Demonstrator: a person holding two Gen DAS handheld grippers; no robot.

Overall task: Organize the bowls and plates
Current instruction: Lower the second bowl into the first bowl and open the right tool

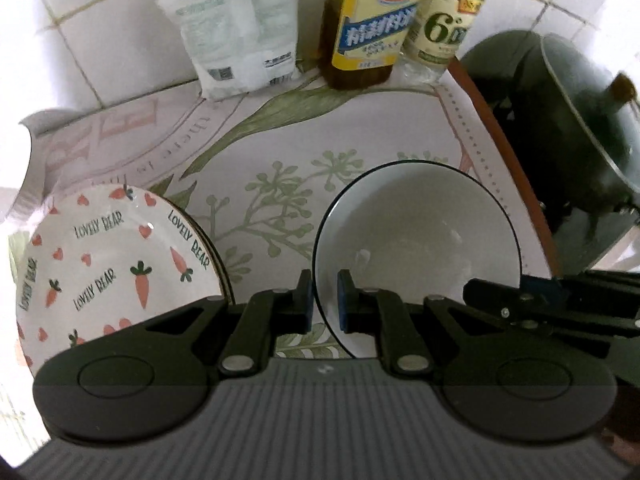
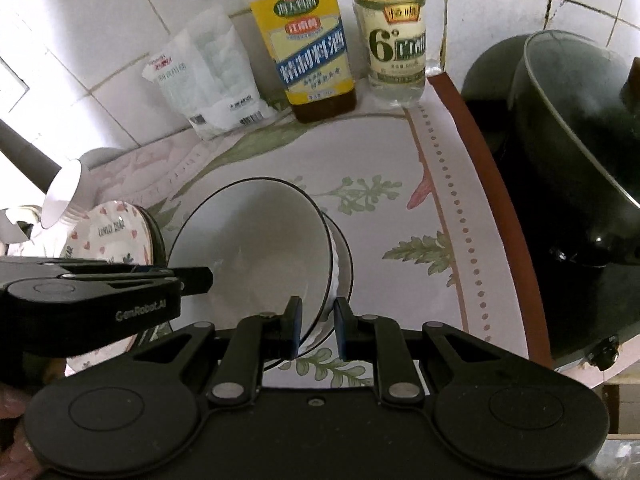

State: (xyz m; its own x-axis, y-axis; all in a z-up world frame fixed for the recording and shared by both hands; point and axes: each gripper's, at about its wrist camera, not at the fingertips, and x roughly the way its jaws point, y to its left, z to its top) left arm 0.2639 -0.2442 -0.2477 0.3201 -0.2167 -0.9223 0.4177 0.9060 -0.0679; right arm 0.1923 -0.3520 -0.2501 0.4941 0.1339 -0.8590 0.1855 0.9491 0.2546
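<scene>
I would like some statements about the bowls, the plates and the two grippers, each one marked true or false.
1. The left gripper is shut on the rim of a white bowl. True.
2. The right gripper is open and holds nothing. False: it is shut on the opposite rim of the same bowl.
3. The carrot-print plate lies on top of other plates. True: more rims show under its edge.
4. The held bowl sits over a second bowl. True.
5. The yellow-label bottle lies on its side. False: it stands upright by the tiled wall.
6. The plates are to the right of the bowls. False: they are to the left.
</scene>
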